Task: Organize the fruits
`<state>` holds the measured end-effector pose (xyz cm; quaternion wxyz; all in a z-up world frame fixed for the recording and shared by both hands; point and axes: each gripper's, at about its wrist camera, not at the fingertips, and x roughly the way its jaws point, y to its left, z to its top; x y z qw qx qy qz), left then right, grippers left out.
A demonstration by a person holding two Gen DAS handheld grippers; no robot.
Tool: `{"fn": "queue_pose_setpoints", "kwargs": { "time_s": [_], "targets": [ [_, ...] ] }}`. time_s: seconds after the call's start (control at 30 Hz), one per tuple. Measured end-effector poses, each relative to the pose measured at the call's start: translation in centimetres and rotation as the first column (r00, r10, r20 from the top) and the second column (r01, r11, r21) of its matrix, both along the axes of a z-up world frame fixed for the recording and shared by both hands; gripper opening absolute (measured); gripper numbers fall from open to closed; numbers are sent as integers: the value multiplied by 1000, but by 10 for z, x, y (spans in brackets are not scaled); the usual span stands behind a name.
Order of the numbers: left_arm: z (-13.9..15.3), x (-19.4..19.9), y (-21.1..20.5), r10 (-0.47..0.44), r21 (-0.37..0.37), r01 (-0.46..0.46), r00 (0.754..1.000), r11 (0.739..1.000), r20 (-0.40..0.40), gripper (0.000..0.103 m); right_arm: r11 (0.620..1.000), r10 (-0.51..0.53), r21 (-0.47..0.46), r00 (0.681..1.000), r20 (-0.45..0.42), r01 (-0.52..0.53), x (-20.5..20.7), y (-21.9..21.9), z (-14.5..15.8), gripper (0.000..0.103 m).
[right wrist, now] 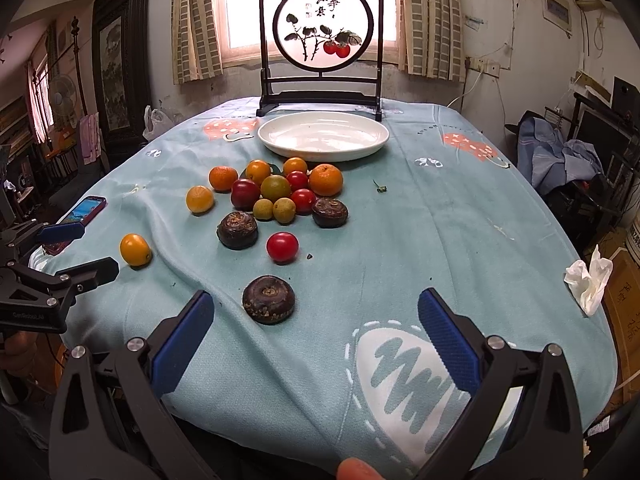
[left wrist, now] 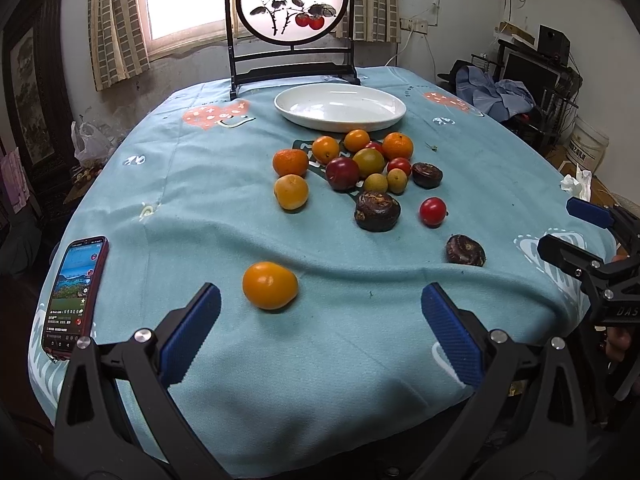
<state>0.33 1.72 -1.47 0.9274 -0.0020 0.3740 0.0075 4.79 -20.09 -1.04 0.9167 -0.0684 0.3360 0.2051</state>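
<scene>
- Left wrist view: the left gripper point(left wrist: 320, 332) hangs over the near edge of a table under a pale blue tablecloth point(left wrist: 240, 360), jaws spread wide and holding nothing.
- A lone yellow-orange fruit point(left wrist: 270, 285) lies on the cloth just ahead of the fingers, nearer the left one; it is smooth and slightly egg-shaped, its long axis running left to right and its small stem scar facing up.
- Farther back, a loose cluster of fruit point(left wrist: 360, 164) — orange, red, yellow-green and dark brown pieces — sits just in front of an empty white oval plate point(left wrist: 340, 106), whose long axis runs across the table.
- A lit phone point(left wrist: 76, 294) rests at the left edge.
- Right wrist view: the right gripper point(right wrist: 316, 334) is likewise released and empty, low over the near edge.
- A dark brown, flattened round fruit point(right wrist: 268, 299) lies between and just beyond its fingertips, ringed top facing up.
- A red tomato point(right wrist: 282, 247) sits beyond it, apart from the cluster.
- A crumpled tissue point(right wrist: 588, 280) lies at the right edge.
</scene>
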Motion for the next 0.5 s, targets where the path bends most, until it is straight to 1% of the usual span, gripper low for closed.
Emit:
{"fn": "queue_pose_setpoints", "kwargs": {
  "time_s": [0.1, 0.17, 0.23, 0.33, 0.37, 0.4, 0.47, 0.5],
  "targets": [
    [0, 0, 4, 5, 11, -5, 1000, 1000, 1, 101, 1000, 17, 13, 1000, -18, -17, 3, 2, -3, 102],
    [2, -1, 12, 23, 22, -24, 1000, 999, 11, 101, 998, 45, 47, 998, -44, -43, 6, 2, -9, 102],
    [4, -1, 25, 49, 11, -49, 999, 999, 13, 101, 995, 66, 78, 996, -64, -61, 11, 4, -15, 102],
    [4, -2, 43, 77, -9, -76, 997, 997, 15, 101, 994, 84, 81, 992, -97, -76, 22, 14, -28, 100],
    [4, -2, 48, 81, -10, -81, 997, 997, 16, 101, 993, 88, 83, 990, -108, -79, 26, 17, -31, 92],
    [4, -2, 51, 87, -11, -86, 996, 996, 16, 101, 992, 96, 92, 988, -121, -85, 30, 20, -35, 81],
    [3, 0, 59, 97, -15, -96, 995, 995, 16, 101, 989, 102, 120, 983, -152, -84, 41, 23, -41, 74],
    [2, 1, 61, 100, -19, -100, 995, 995, 13, 101, 989, 99, 129, 981, -169, -77, 47, 24, -44, 73]
  ]
}}
